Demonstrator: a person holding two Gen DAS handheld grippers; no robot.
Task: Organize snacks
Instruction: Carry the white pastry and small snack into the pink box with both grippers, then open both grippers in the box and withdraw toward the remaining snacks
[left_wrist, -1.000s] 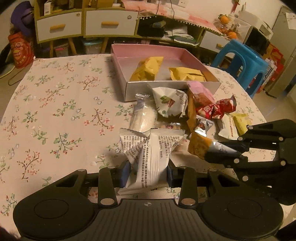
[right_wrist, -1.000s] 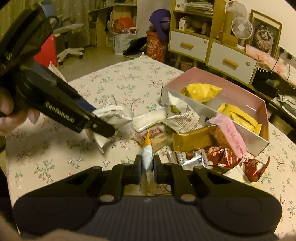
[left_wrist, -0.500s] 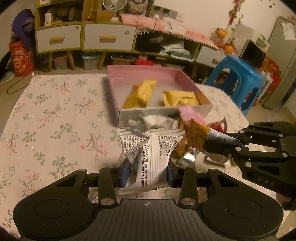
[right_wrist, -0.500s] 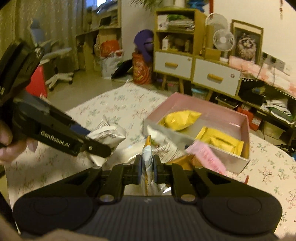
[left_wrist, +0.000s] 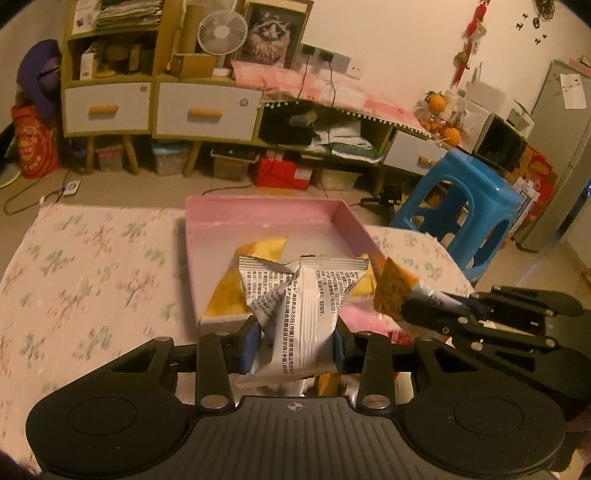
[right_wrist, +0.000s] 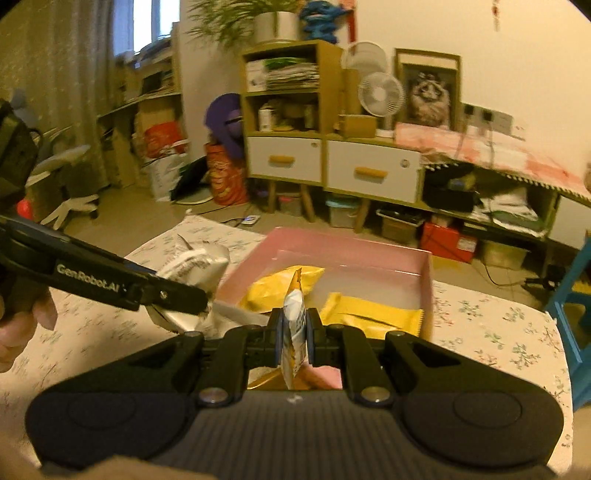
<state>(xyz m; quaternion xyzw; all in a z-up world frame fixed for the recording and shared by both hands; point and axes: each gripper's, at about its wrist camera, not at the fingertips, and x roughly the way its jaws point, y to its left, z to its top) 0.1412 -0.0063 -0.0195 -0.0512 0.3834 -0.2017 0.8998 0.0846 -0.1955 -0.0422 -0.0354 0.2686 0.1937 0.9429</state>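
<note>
Both grippers have come up off the floral tablecloth (left_wrist: 92, 280) and now hang at the near edge of the pink box (left_wrist: 347, 221), where a second ago they were low over the loose snack pile in front of it. My left gripper (left_wrist: 295, 343) is clenched on the white printed packet (left_wrist: 299, 302), its blue pads pressing the wrapper from both sides; the packet stands upright between the fingers, crumpled at the top, just above the box's near wall. My right gripper (right_wrist: 294, 332) is clamped tight on the thin orange-and-white sachet (right_wrist: 294, 314), which stands on edge between the pads with its orange tip pointing up, also over the near wall of the box. From the left camera I see the right gripper (left_wrist: 406, 310) to the right of the box, the sachet (left_wrist: 395, 291) sticking out ahead of it. From the right camera the left gripper (right_wrist: 192, 295) sits at the box's left corner, with a hand (right_wrist: 22, 325) behind it. Inside the box lie two yellow packets (right_wrist: 284, 284), one toward the left and one toward the right front corner. A blue stool (left_wrist: 465, 221) stands beyond the box to its right, and a drawer cabinet (left_wrist: 162, 107) stands well behind it
</note>
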